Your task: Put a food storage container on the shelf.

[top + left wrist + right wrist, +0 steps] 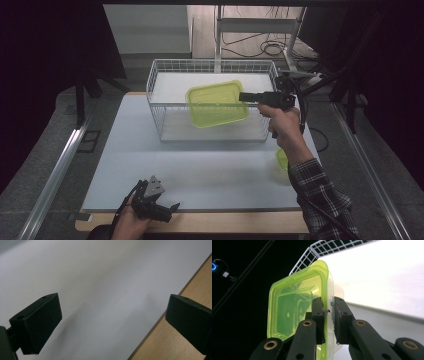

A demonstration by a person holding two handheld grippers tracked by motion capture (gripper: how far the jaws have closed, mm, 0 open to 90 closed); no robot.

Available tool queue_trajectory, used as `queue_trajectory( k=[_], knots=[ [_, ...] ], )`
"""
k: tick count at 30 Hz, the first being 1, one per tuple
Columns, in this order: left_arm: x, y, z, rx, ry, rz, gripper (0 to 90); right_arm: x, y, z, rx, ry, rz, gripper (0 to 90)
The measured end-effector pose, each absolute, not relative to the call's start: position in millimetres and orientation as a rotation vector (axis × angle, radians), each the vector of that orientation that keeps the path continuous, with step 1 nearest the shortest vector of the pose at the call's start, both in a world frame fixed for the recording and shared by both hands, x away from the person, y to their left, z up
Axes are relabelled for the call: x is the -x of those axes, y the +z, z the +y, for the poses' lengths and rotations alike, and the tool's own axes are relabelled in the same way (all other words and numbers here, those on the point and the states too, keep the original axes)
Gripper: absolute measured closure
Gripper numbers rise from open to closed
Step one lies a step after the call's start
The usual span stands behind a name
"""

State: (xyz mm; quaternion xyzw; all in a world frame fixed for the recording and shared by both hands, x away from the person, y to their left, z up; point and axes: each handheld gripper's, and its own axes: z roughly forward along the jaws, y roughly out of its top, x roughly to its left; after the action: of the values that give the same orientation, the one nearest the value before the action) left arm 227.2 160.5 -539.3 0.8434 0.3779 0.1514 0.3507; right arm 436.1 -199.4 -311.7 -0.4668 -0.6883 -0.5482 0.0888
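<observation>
Currently my right gripper (246, 97) has its jaws clenched on the rim of the green tub (217, 103), one pad inside the wall, one outside, as the right gripper view shows (327, 315). Tub (297, 307) is off the surface, tilted on edge, hanging over the white wire basket (165, 80) with its open side facing roughly toward me. Basket sits at the far middle of the surface (200, 170). A second green piece (282, 159) lies on the surface just beside my right forearm, partly hidden. My left gripper (167, 207) rests at the near edge of the surface, jaws released and wide apart with nothing between them (112, 322), white surface and wooden edge under them.
</observation>
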Motion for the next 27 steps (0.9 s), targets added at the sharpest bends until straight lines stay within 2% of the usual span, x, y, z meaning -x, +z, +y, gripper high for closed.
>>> queue_trajectory(
  k=[27],
  knots=[
    [-228,-539,160,-2.182,0.395,0.977,0.1,-487,-296,-185,1.572,-1.691,-2.029,79.9]
  ],
)
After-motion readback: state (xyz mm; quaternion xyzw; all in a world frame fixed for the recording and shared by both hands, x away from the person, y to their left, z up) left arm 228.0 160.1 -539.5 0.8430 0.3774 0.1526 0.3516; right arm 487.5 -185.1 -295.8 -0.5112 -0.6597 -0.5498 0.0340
